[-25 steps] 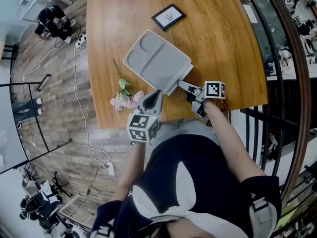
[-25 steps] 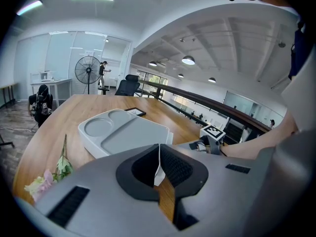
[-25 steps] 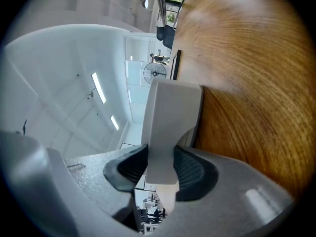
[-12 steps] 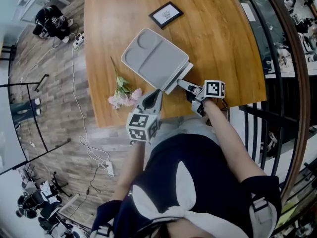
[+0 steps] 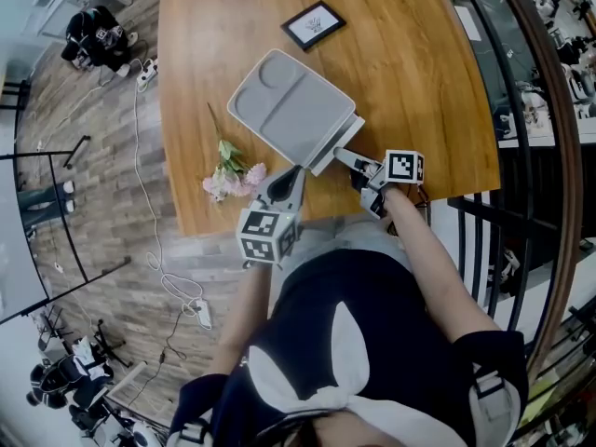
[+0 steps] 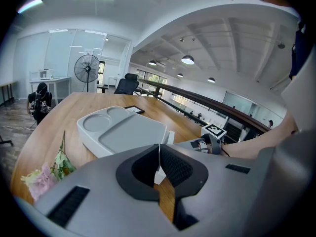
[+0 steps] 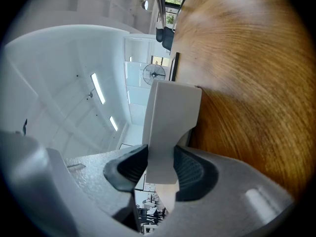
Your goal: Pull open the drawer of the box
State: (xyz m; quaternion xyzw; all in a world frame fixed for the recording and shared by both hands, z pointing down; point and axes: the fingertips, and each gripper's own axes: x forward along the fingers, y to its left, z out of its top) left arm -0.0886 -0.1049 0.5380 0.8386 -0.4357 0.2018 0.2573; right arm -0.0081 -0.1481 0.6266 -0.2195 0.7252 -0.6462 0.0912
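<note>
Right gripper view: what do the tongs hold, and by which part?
The right tongs clamp the drawer by its flat handle.

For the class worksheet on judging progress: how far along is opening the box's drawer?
Done: the right gripper is clamped on the drawer's handle. In hand: the pull; the drawer shows barely out of the box. Left: drawing it fully open. The left gripper sits shut nearby.

Flat grey box [image 5: 289, 110] lies diagonally; its drawer [image 5: 337, 145] barely protrudes.
</note>
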